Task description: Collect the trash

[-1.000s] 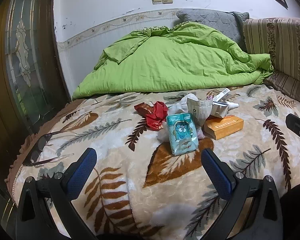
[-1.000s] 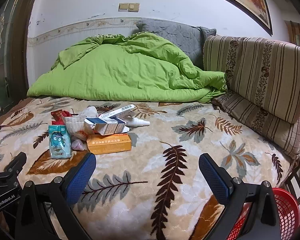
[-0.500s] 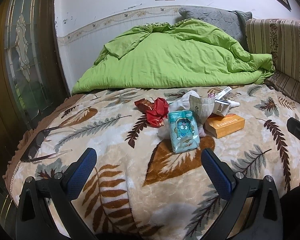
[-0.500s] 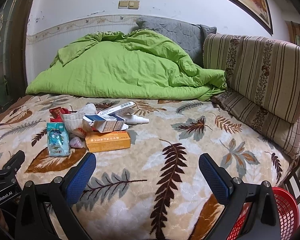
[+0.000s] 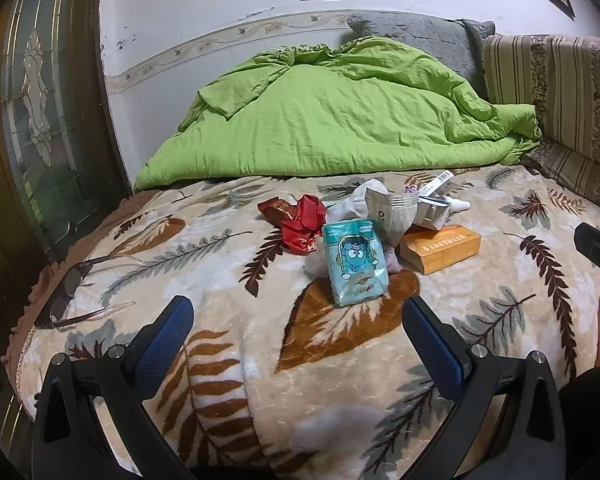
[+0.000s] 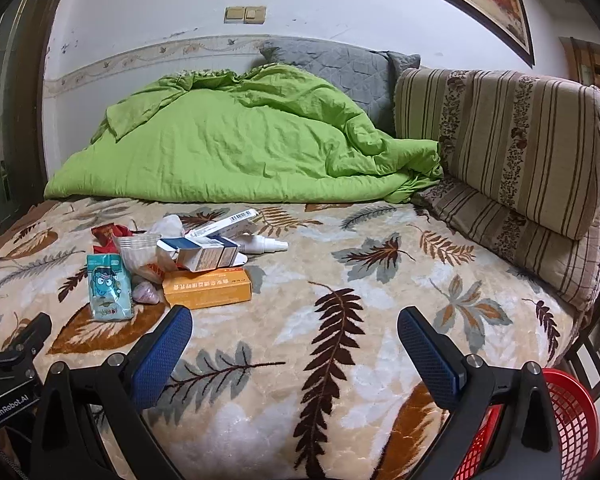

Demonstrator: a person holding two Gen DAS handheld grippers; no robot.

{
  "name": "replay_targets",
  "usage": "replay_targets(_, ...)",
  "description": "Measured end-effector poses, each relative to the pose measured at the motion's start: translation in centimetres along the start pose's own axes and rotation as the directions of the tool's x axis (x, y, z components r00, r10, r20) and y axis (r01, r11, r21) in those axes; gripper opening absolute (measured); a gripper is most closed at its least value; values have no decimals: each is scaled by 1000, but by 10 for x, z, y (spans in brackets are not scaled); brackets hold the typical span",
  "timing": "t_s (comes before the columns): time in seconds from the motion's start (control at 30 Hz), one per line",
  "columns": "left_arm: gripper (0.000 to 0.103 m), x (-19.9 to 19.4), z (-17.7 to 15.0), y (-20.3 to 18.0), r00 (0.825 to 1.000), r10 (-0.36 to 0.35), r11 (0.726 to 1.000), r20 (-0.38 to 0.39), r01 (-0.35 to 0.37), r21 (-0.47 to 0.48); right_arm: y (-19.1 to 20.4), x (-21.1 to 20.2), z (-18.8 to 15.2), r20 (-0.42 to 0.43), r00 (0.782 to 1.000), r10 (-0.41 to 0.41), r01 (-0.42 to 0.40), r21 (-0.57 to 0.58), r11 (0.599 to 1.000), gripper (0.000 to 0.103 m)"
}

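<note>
Bare blanket (image 5: 228, 360) lies between left gripper (image 5: 298, 326) and teal packet (image 5: 355, 266), nothing blocking. Orange box (image 6: 207, 289) sits just ahead-left of right gripper (image 6: 294, 338); open blanket ahead. Glasses (image 5: 66, 296) lie far left; red basket (image 6: 568, 424) low right.

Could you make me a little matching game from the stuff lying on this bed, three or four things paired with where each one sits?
Things:
1. teal cartoon pouch
2. orange box
3. eyeglasses
4. red basket

Places:
A. off the bed's edge, low beside the right gripper
B. near the bed's left edge, apart from the pile
C. front of the pile, nearest the left gripper
D. right side of the pile, under a blue and white carton

Pairs: 1-C, 2-D, 3-B, 4-A
</note>
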State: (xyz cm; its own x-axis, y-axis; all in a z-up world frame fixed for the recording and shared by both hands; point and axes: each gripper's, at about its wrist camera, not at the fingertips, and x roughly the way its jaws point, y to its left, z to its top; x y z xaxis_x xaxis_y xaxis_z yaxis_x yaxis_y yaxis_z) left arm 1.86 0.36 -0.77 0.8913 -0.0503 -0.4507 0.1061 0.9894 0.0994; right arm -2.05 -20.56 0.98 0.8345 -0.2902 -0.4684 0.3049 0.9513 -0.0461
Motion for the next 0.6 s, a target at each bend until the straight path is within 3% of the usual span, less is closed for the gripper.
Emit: replay_targets(0.6, 103, -2, 3, -1, 1000, -16, 1000, -27, 16, 9, -1, 0, -6, -48, 999, -3, 3, 13, 1000, 103)
